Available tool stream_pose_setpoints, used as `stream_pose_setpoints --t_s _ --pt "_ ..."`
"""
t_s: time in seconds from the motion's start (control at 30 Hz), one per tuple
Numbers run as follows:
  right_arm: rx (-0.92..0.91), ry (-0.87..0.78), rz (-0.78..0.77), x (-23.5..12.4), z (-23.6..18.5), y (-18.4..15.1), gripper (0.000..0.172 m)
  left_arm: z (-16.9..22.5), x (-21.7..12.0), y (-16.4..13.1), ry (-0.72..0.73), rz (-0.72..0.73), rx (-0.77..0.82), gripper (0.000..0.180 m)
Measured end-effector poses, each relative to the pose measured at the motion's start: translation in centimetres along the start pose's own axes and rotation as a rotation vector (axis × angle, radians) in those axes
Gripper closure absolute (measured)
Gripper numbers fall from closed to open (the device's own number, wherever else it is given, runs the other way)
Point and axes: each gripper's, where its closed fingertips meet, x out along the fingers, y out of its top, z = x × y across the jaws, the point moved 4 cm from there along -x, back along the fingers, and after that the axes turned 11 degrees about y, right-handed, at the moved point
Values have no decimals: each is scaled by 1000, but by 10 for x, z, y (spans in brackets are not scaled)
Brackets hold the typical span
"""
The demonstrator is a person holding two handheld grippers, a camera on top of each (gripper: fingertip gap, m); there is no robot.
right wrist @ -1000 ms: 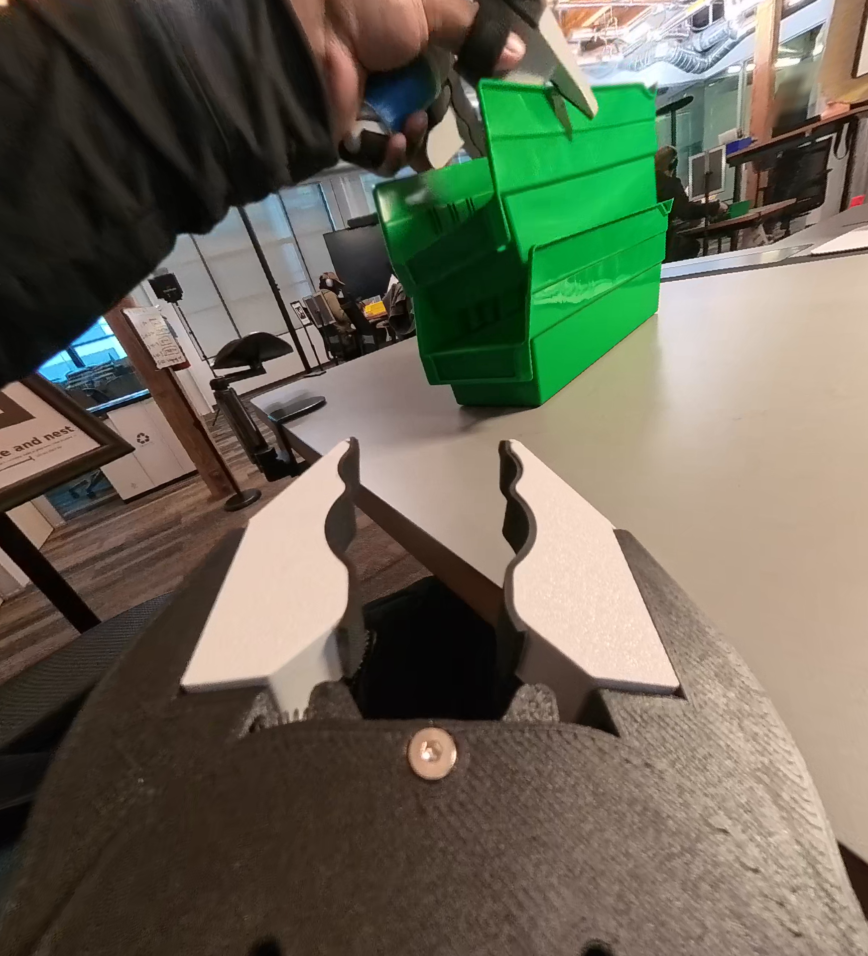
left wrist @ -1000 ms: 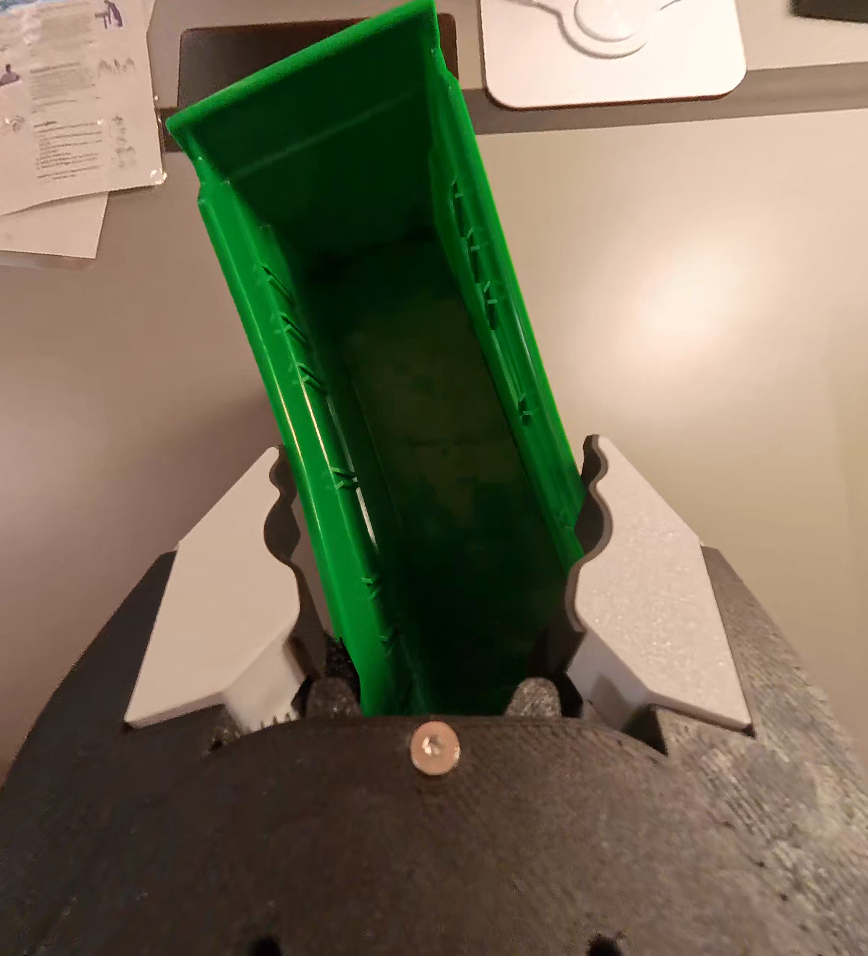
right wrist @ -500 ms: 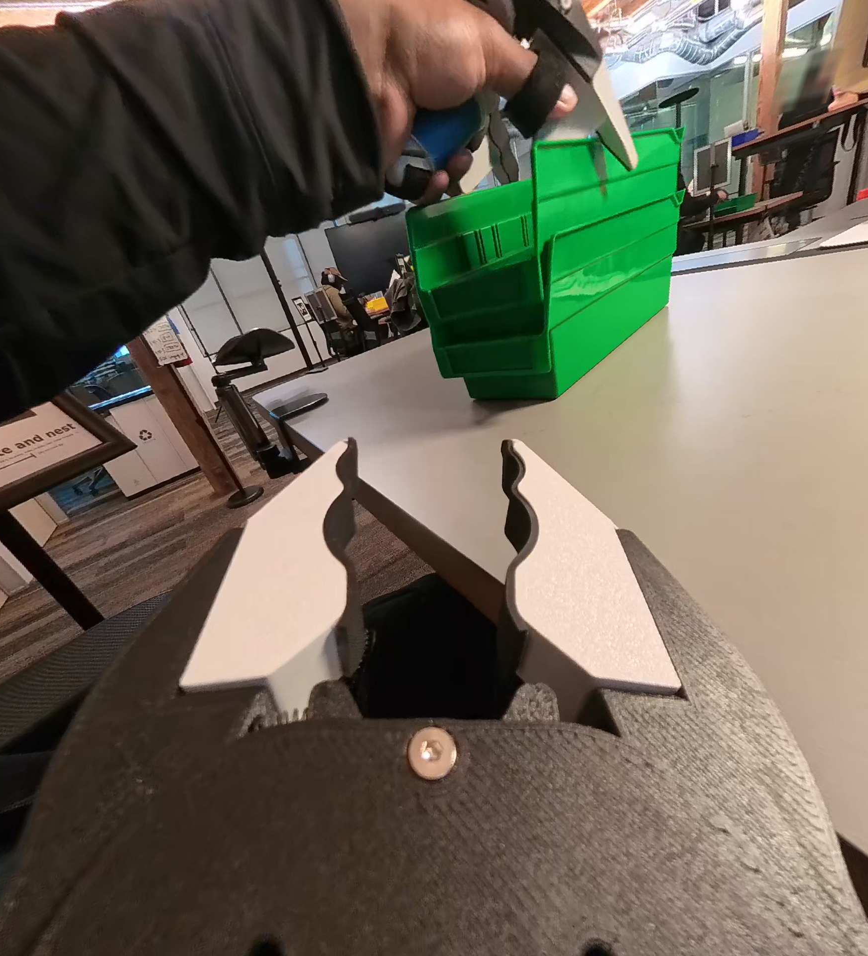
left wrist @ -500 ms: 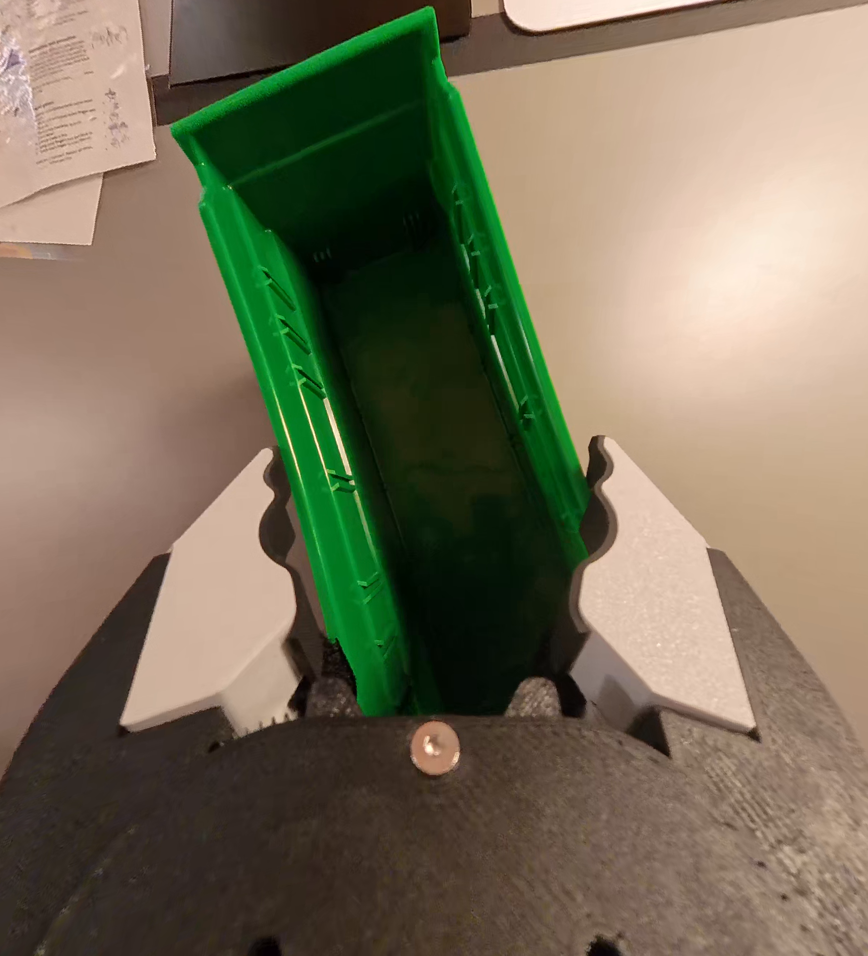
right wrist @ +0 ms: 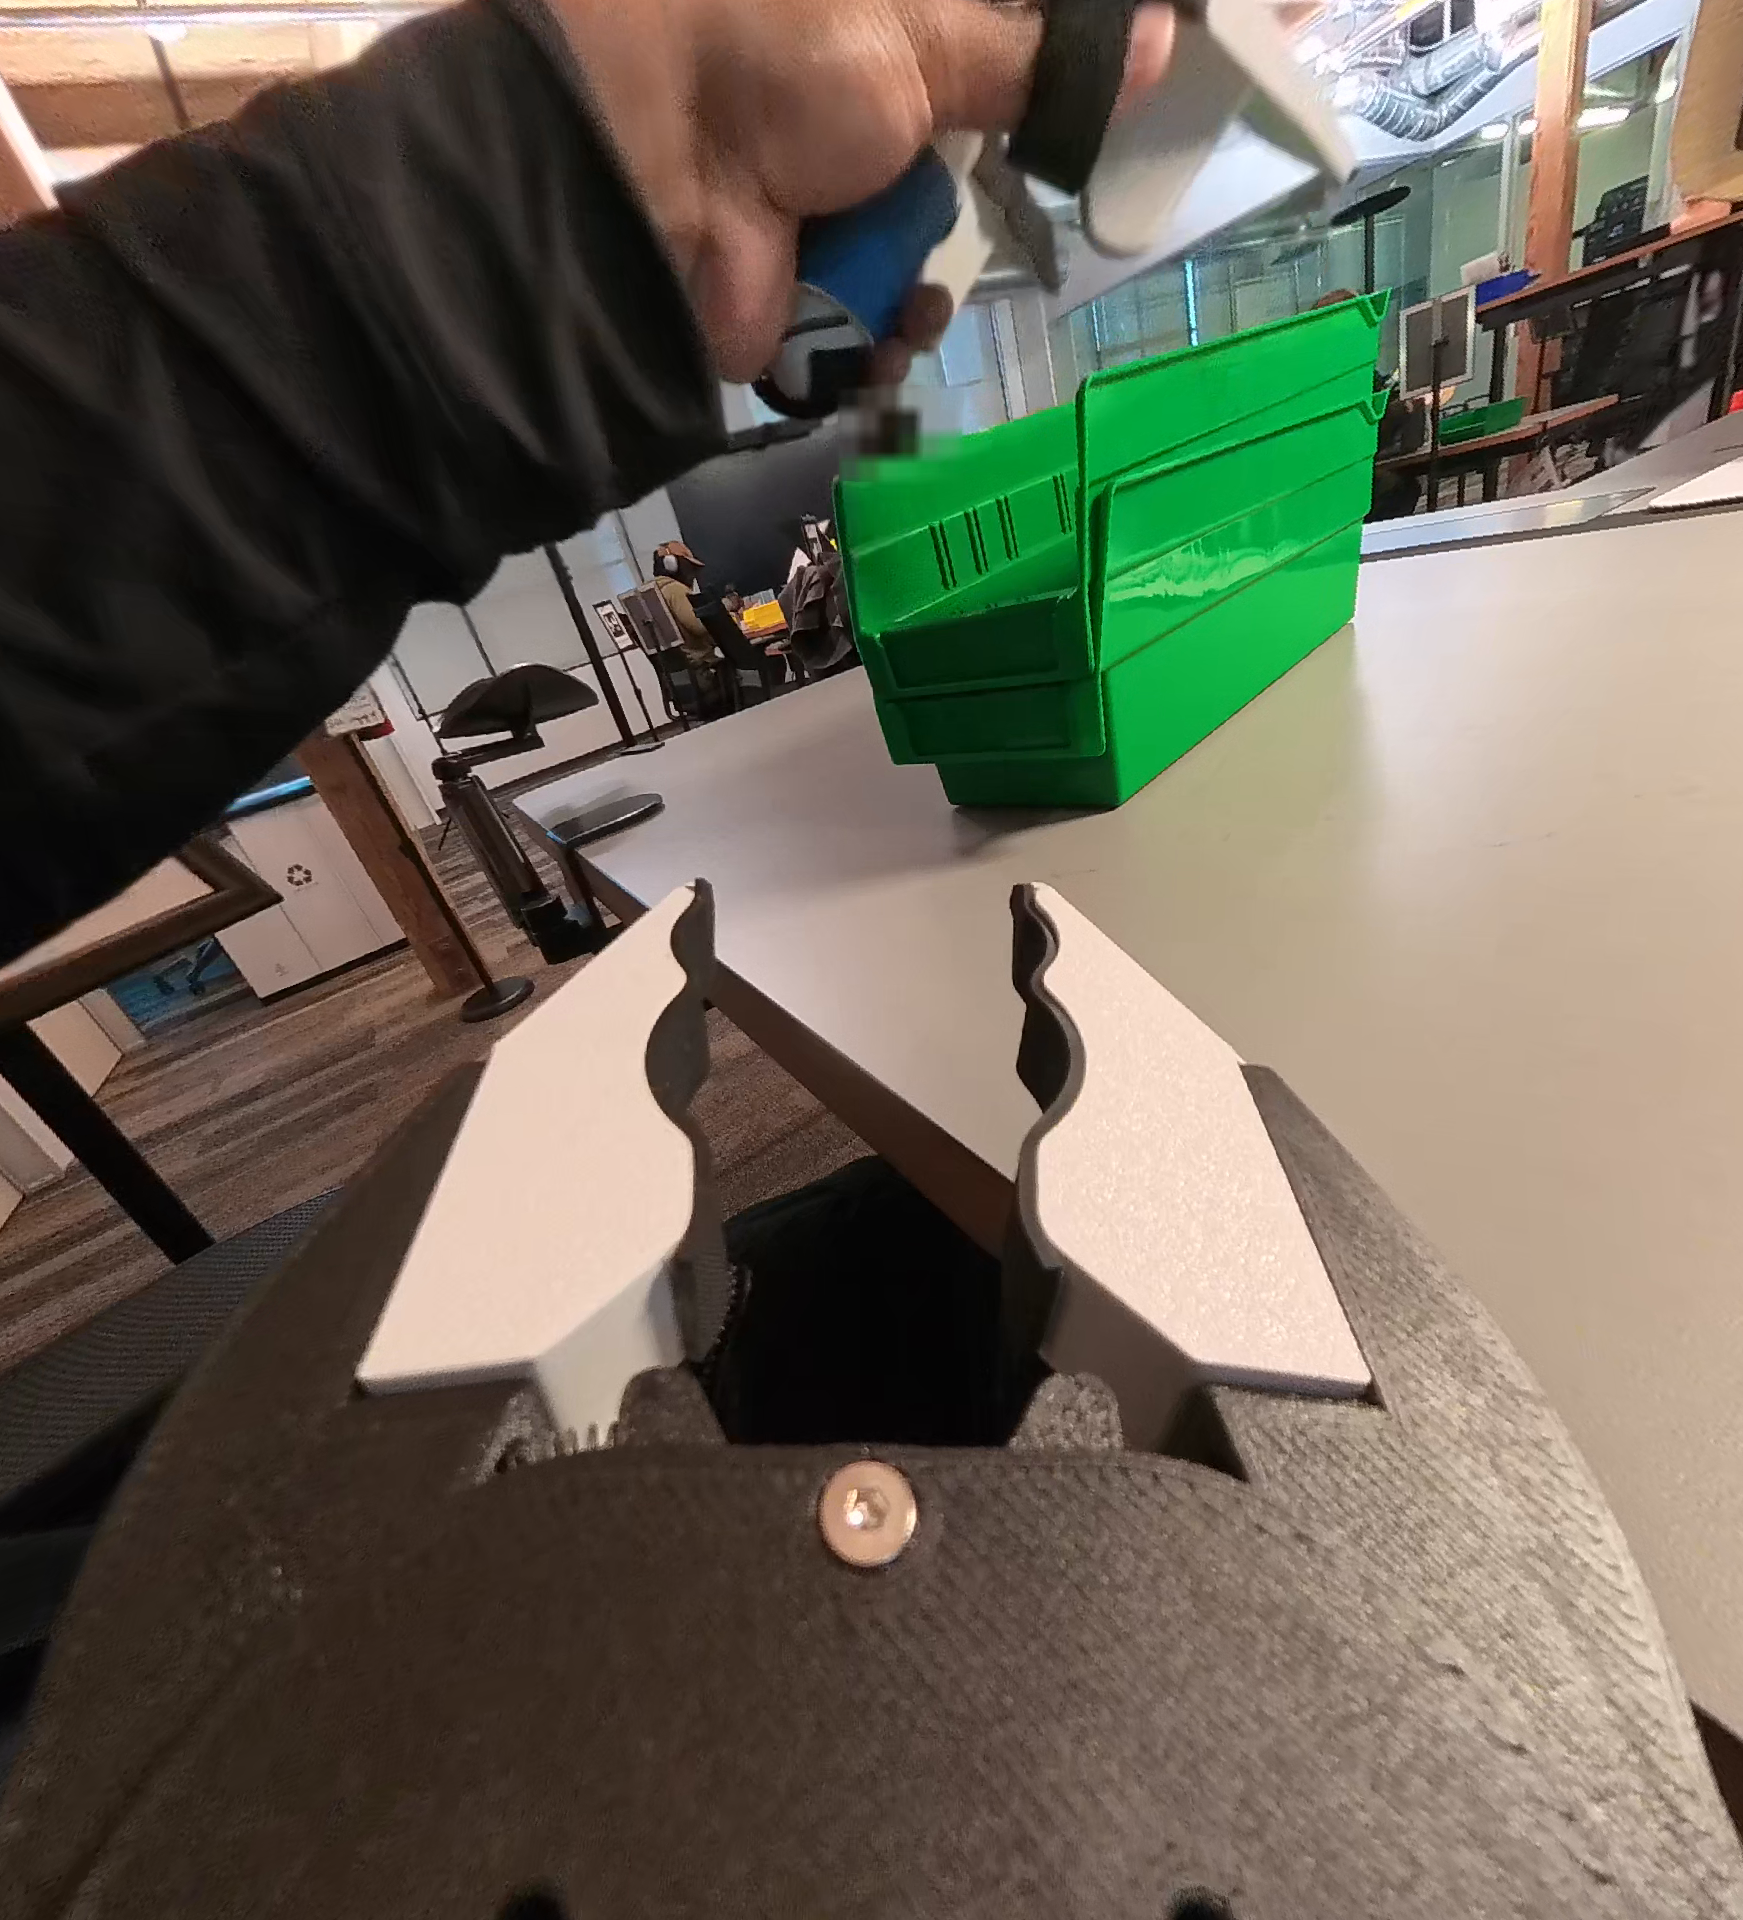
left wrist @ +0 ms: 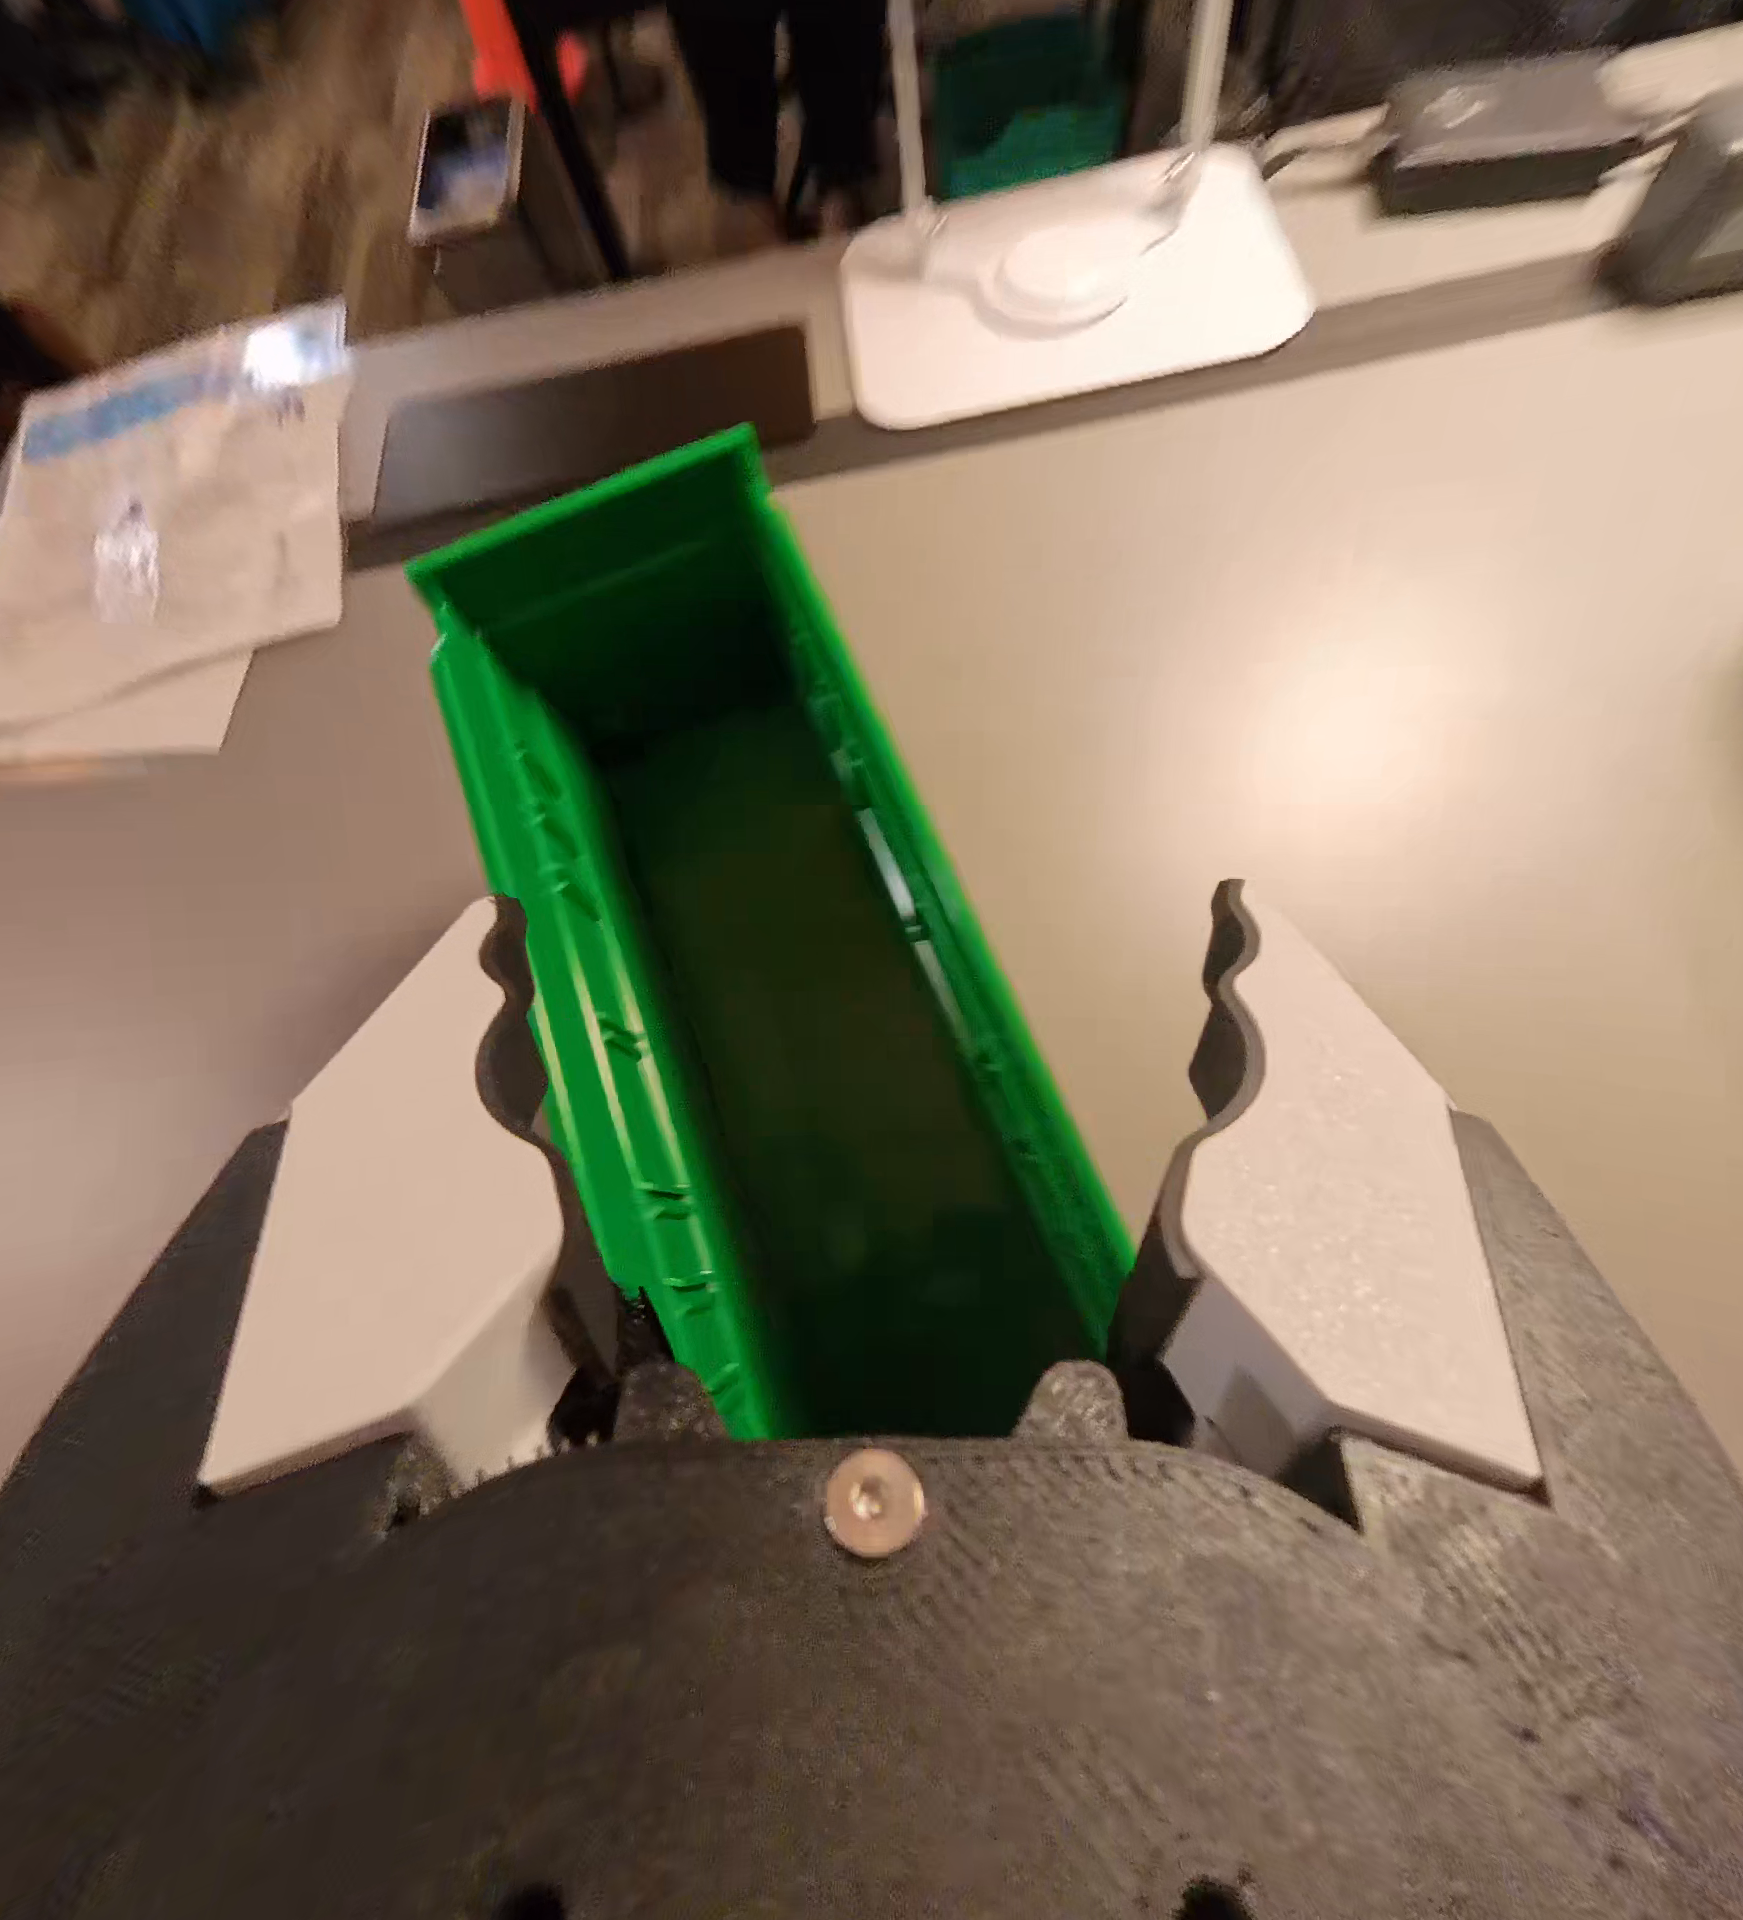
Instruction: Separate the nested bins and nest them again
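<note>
Nearest us, our right gripper [right wrist: 859,935] hangs spread and bare over the table [right wrist: 1469,935] edge. Farther along the table stand the nested green bins [right wrist: 1137,623]; above them our left gripper [left wrist: 867,935] hovers, jaws wide.

green bins [right wrist: 1116,623] mid-table, open tabletop [right wrist: 1469,935] around

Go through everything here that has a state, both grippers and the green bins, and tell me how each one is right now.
Left gripper: open wide, above the bins, not gripping them.
Right gripper: open, empty, at the table edge.
Green bins: nested in one stack, resting on the table, not held.
</note>
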Motion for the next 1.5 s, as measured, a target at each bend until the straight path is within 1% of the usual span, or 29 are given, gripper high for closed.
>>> stream_pose_setpoints --t_s 0.07,0.13,0.23,0.33,0.4,0.5,0.6,0.67,0.73,0.87,0.93,1.03,1.13,1.23,1.27,1.3,1.33,1.5 --pt "-3 -2 2 0 0 1 113 26 -25 2 -85 93 15 54" --pt "-13 -8 7 -1 0 4 112 57 -47 -7 -189 162 12 54" --pt "-38 -22 43 -8 -2 17 112 103 -64 -37 -333 211 -2 55" --pt "-109 -73 94 -26 -2 43 112 134 -67 -74 -433 243 -43 59" --pt "-187 -171 111 -46 7 65 112 145 -64 -99 -456 235 -33 59" --pt "-252 -395 110 -88 39 99 101 151 -59 -131 -439 227 34 60" --pt "-184 -578 89 -130 80 119 86 155 -56 -154 -464 165 59 61" --pt "-96 -654 54 -148 108 122 71 153 -60 -153 -480 188 53 61" --pt "-37 -716 20 -160 128 125 55 154 -60 -157 -484 181 72 63" --pt "-44 -798 -20 -166 146 140 32 155 -62 -158 -479 200 87 68" --pt "-42 -813 -75 -161 155 139 28 154 -62 -158 -476 204 81 69" --pt "-4 -842 -169 -156 171 129 23 153 -62 -158 -481 205 65 70" --pt "28 -865 -221 -154 183 120 18 151 -63 -157 -489 214 44 71" --pt "48 -897 -269 -153 193 114 16 149 -64 -156 -491 227 24 71" --pt "52 -913 -288 -153 196 112 20 149 -64 -156 -490 230 21 71" --pt "62 -920 -305 -154 198 110 32 149 -64 -156 -490 232 19 71" --pt "69 -911 -300 -153 199 111 40 149 -64 -156 -490 233 18 71" --pt "71 -890 -301 -145 196 109 43 149 -64 -157 -503 219 21 70"
